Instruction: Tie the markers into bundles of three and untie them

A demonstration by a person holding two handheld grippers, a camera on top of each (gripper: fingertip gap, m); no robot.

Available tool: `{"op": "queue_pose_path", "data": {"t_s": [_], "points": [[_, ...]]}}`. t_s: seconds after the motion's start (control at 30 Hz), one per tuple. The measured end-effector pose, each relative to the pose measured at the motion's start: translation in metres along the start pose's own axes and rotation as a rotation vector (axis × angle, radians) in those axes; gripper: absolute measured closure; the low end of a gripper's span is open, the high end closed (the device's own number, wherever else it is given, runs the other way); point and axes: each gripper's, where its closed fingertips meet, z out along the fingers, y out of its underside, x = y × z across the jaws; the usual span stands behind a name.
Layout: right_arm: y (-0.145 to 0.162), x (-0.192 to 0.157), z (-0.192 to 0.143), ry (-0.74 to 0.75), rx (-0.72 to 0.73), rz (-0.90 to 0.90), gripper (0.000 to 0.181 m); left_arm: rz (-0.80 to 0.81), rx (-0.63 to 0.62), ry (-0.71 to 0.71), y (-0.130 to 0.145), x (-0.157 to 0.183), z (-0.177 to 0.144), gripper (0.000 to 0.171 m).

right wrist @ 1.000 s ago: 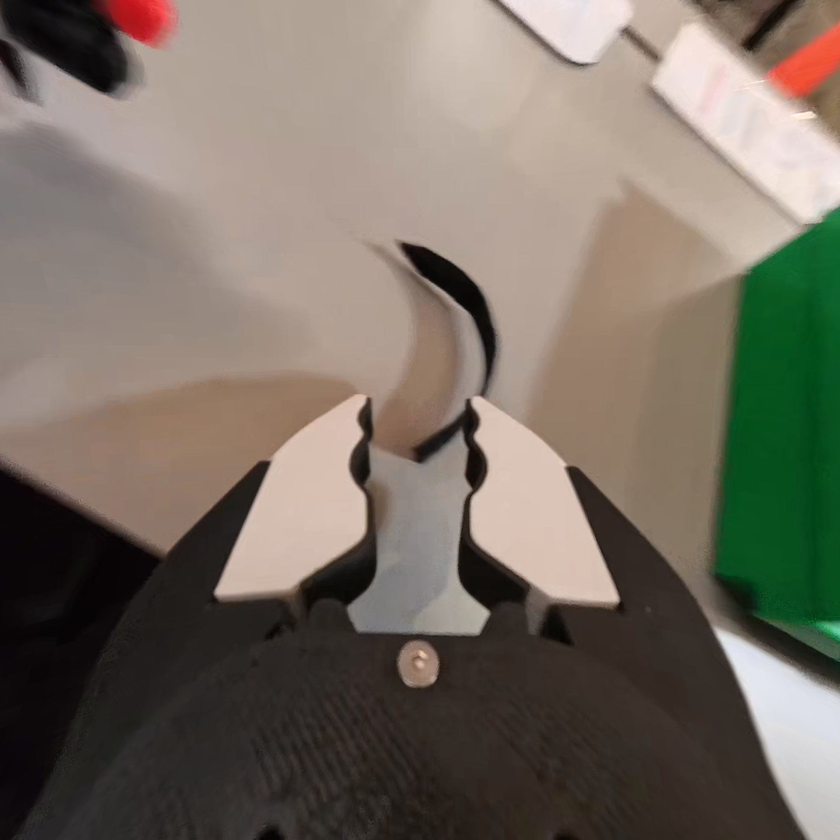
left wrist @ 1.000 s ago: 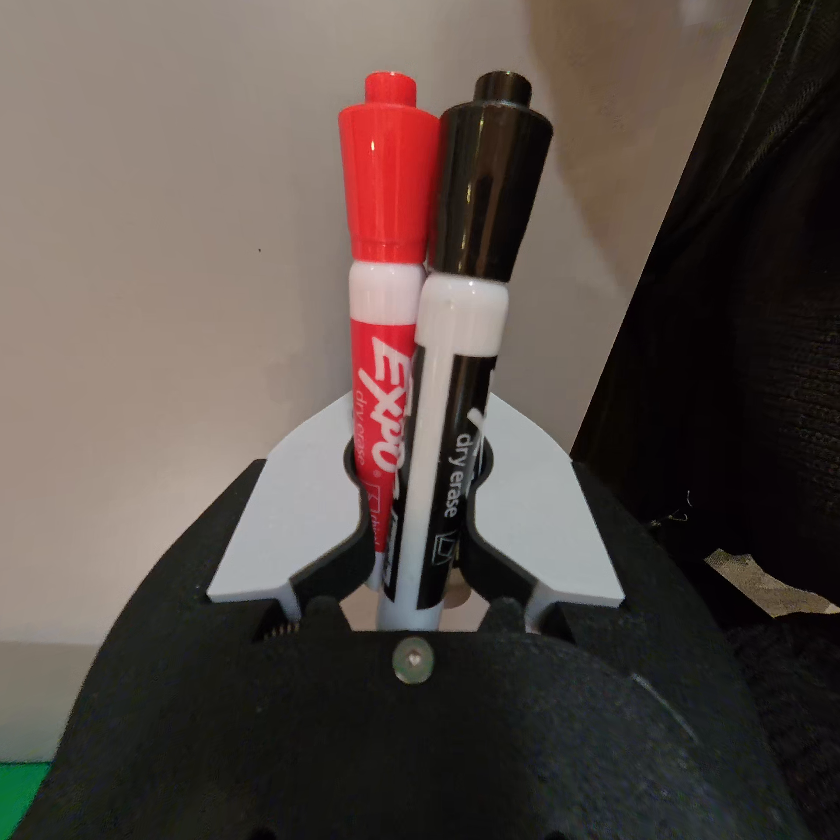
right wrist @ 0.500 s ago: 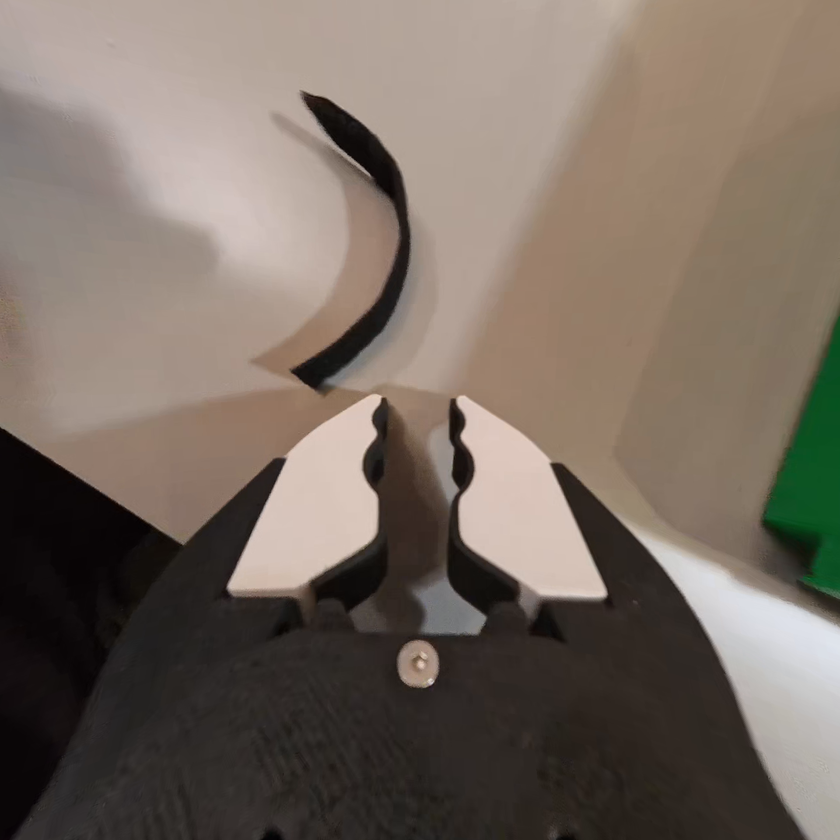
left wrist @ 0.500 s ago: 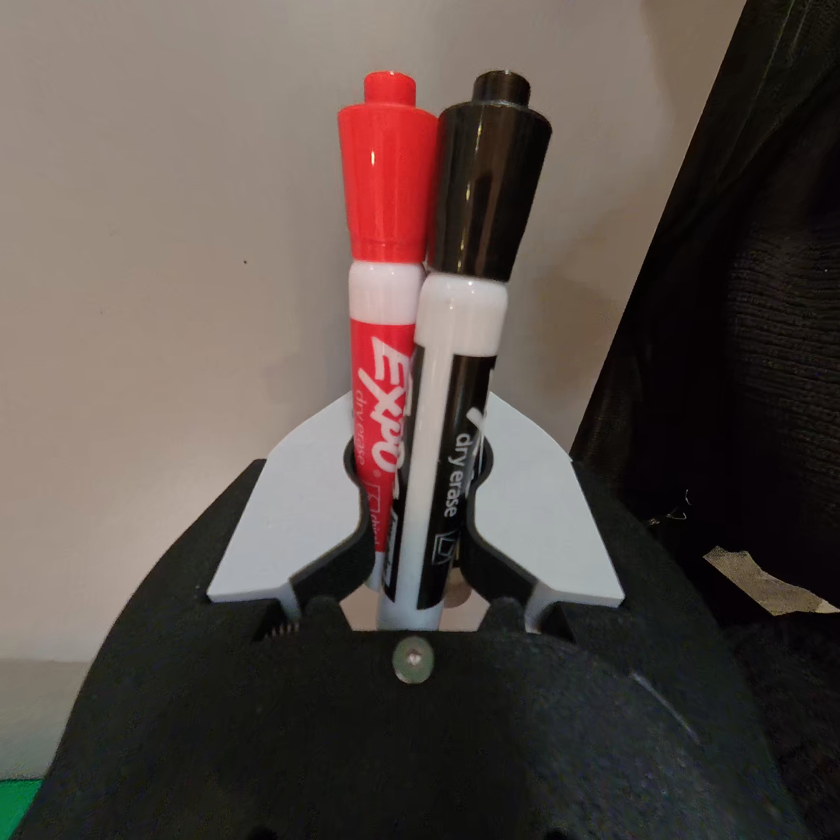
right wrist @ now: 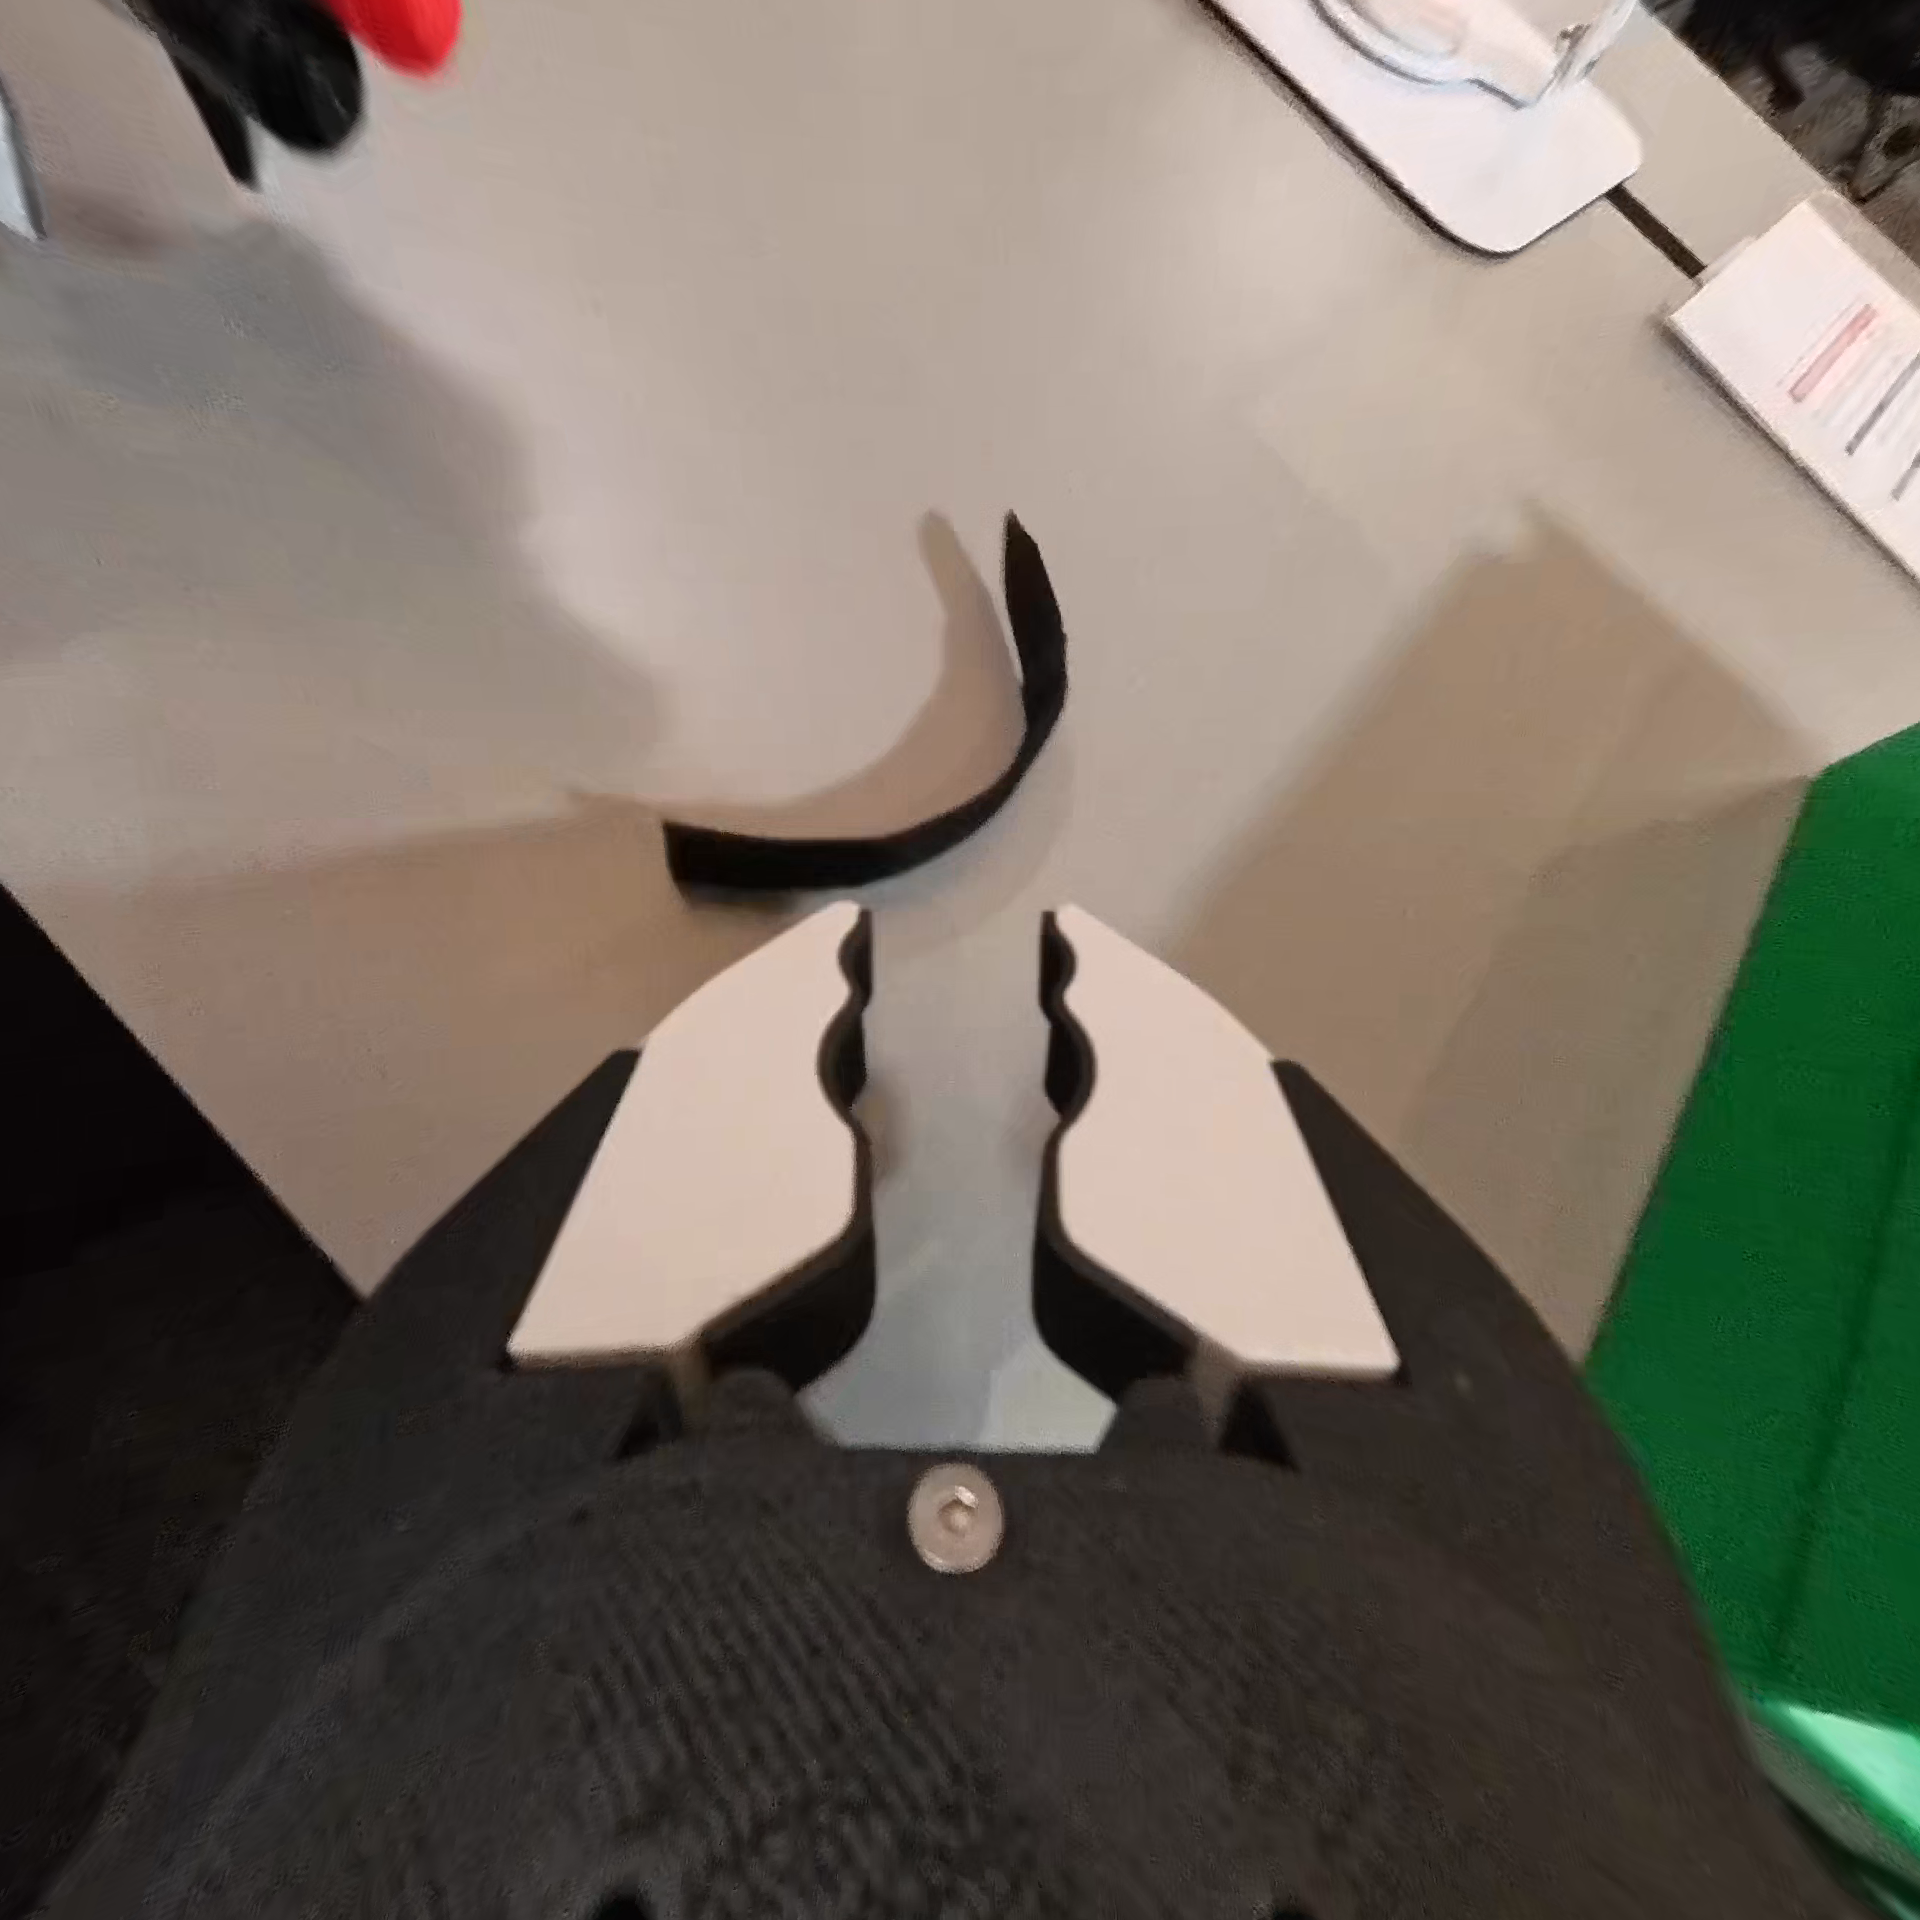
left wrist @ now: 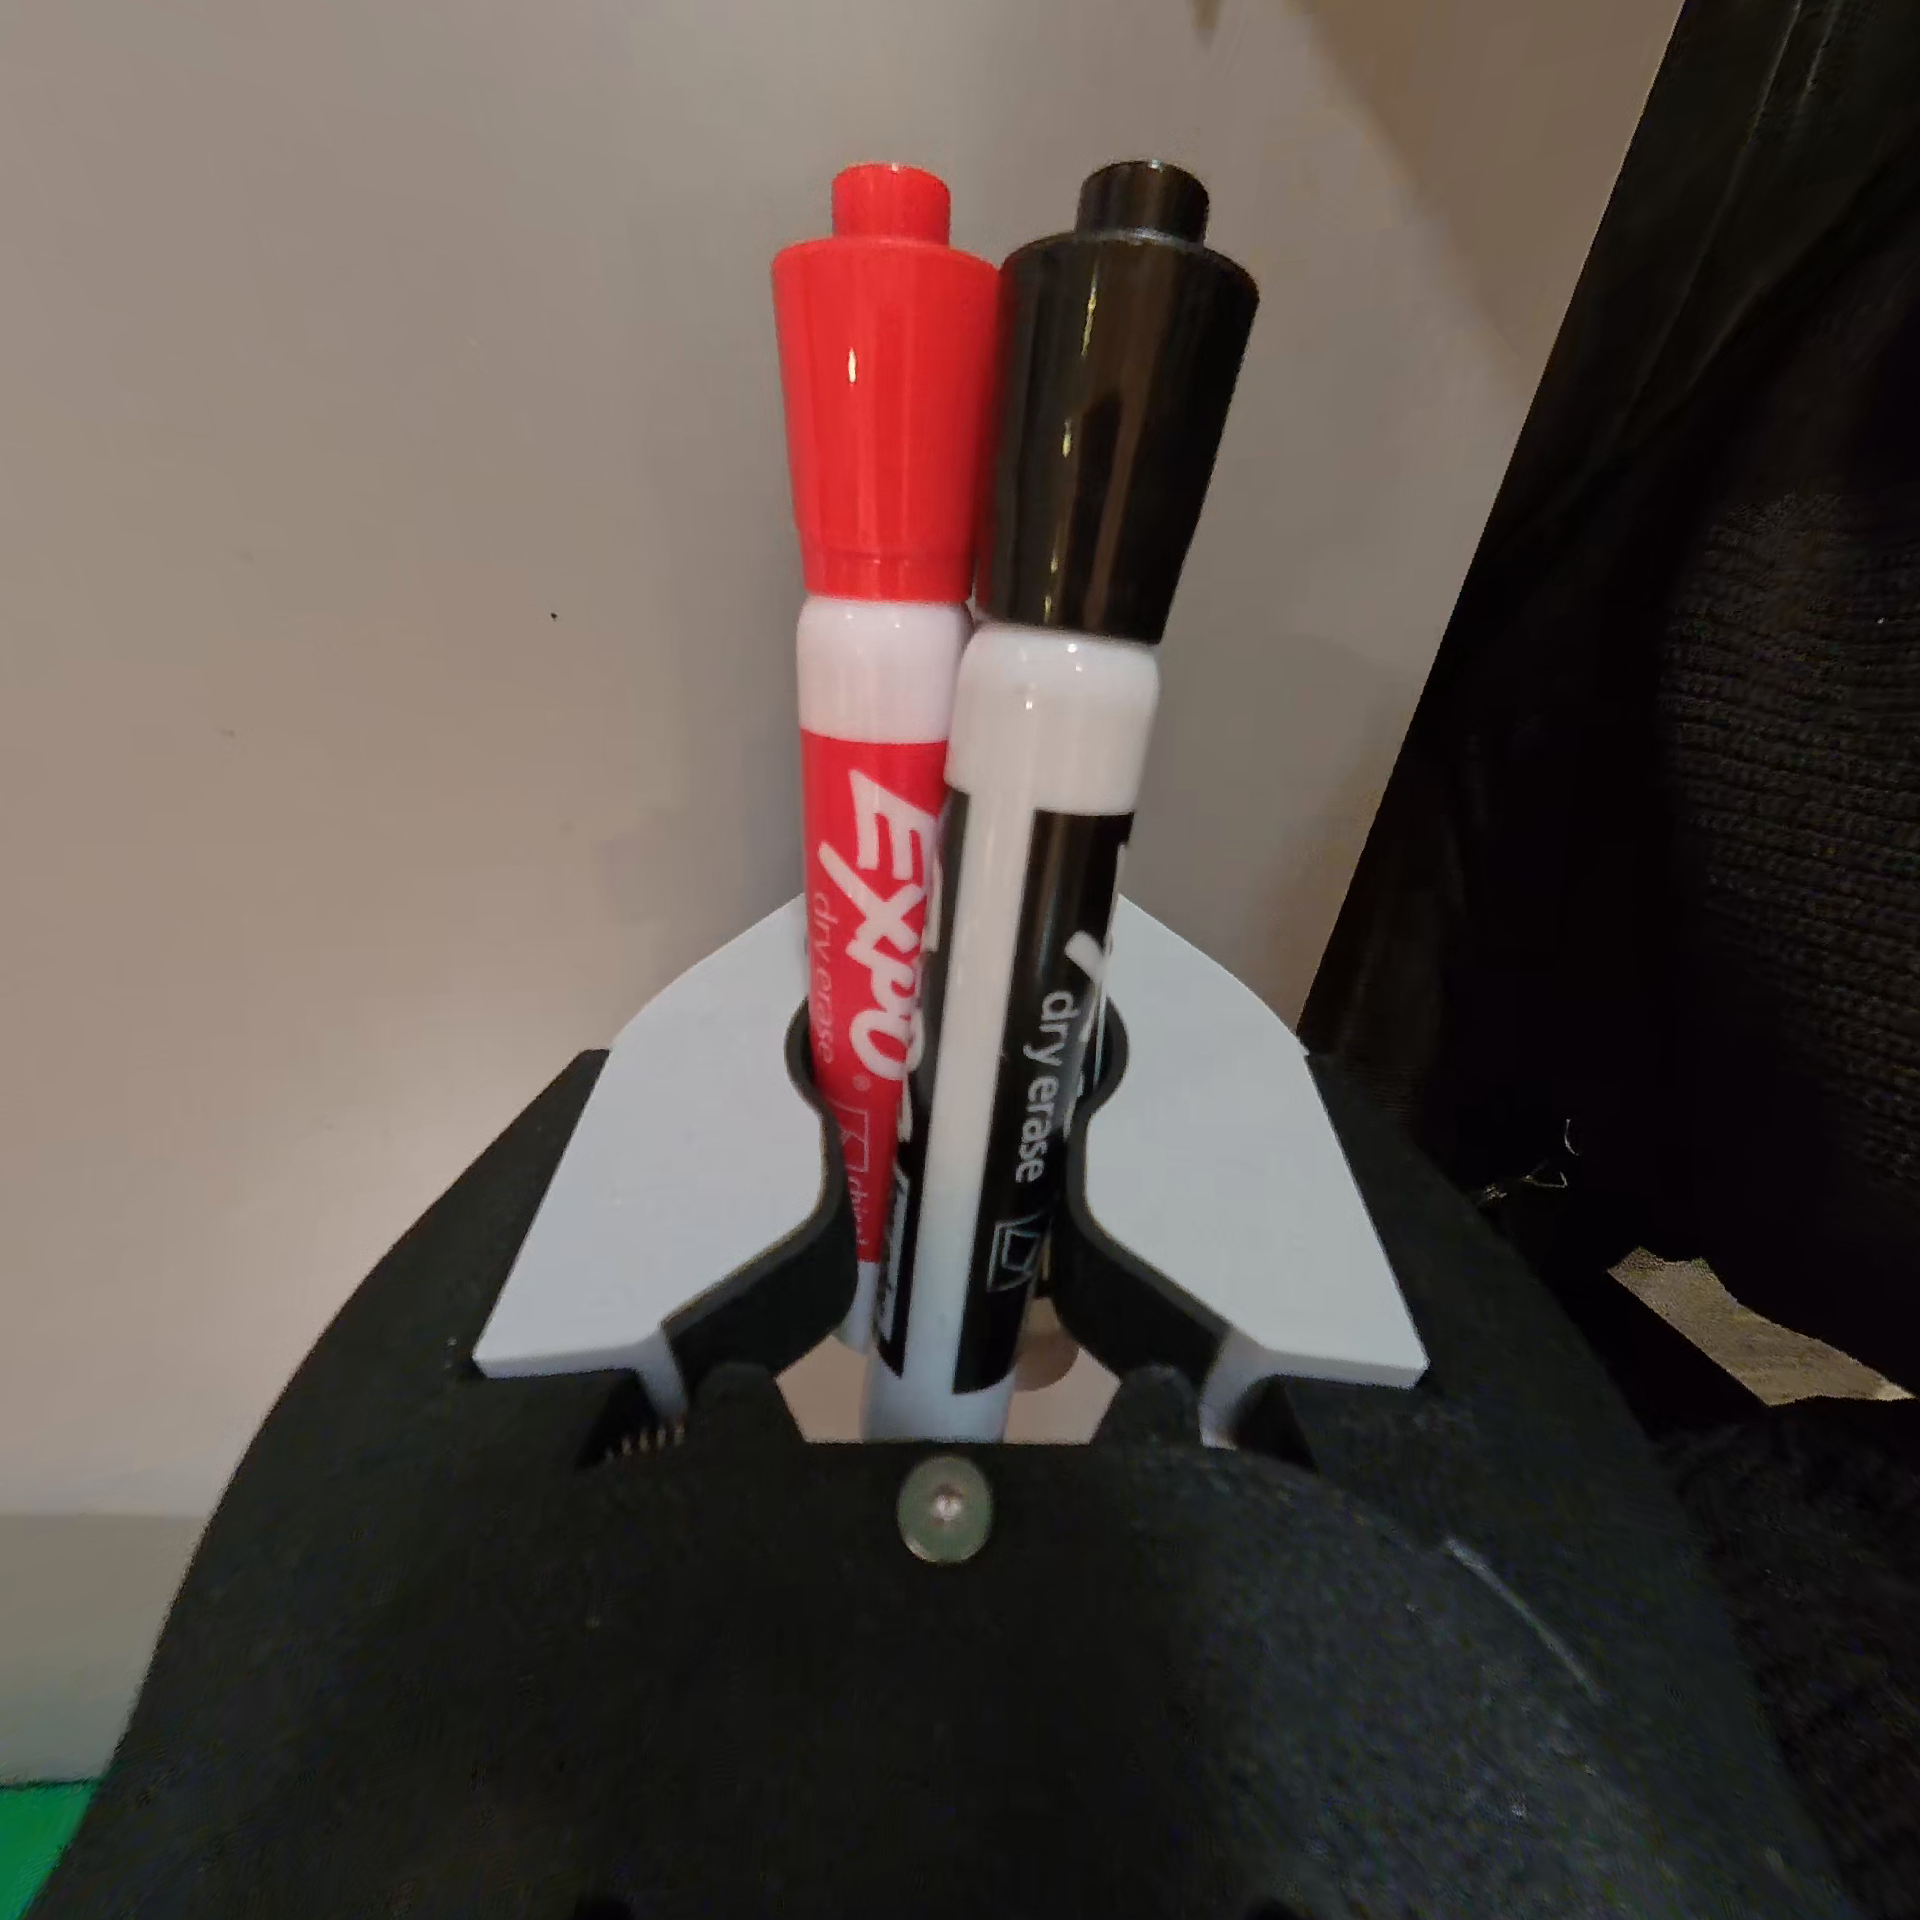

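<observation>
Markers are held in the left gripper (left wrist: 956, 1049): a red dry-erase marker (left wrist: 878, 644) and a black dry-erase marker (left wrist: 1081, 727) are pinched side by side, touching, caps pointing away from the camera. A third marker may sit behind them, but it cannot be made out. No strap is seen around the pair.

On the beige table (right wrist: 727, 364) a black hook-and-loop strap (right wrist: 935, 821) lies loose in a curl, one end flat and the other curving upward. The right gripper (right wrist: 954, 920) is empty, its jaws parted by a narrow gap, and hangs just short of the strap's flat portion.

The step in hand is judged to be the strap, either freshly released or about to be picked up; which one cannot be settled from this moment. If it is to be picked up, the flat end near the fingertips should be approached low and square, so that one finger slides beneath it. The raised end would likely flex away under contact. The markers should be kept firmly clamped and parallel meanwhile, since smooth round barrels are apt to roll against each other.
</observation>
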Motion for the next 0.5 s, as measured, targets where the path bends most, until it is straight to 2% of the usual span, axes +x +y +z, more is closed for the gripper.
{"op": "queue_pose_path", "data": {"t_s": [0.07,0.1,0.17,0.27,0.37,0.5], "points": [[0.015,0.005,0.006,-0.029,-0.050,-0.052,0.133,0.002,0.000,0.001,-0.001,0.000,0.000,0.128],[0.019,0.003,0.009,-0.070,-0.070,-0.058,0.116,0.004,-0.001,0.003,-0.001,0.001,0.001,0.128],[0.016,-0.003,0.011,-0.187,-0.082,-0.049,0.106,0.007,-0.006,0.009,-0.001,0.002,0.002,0.128],[0.014,0.000,0.021,-0.307,-0.087,-0.077,0.104,0.014,-0.009,0.010,-0.002,0.004,0.002,0.128],[0.007,0.006,0.036,-0.417,-0.028,-0.131,0.104,0.017,-0.004,0.011,-0.004,0.005,0.002,0.128],[-0.006,0.001,0.052,-0.521,-0.019,-0.215,0.094,0.008,-0.006,0.006,-0.002,0.004,0.001,0.128]]}}
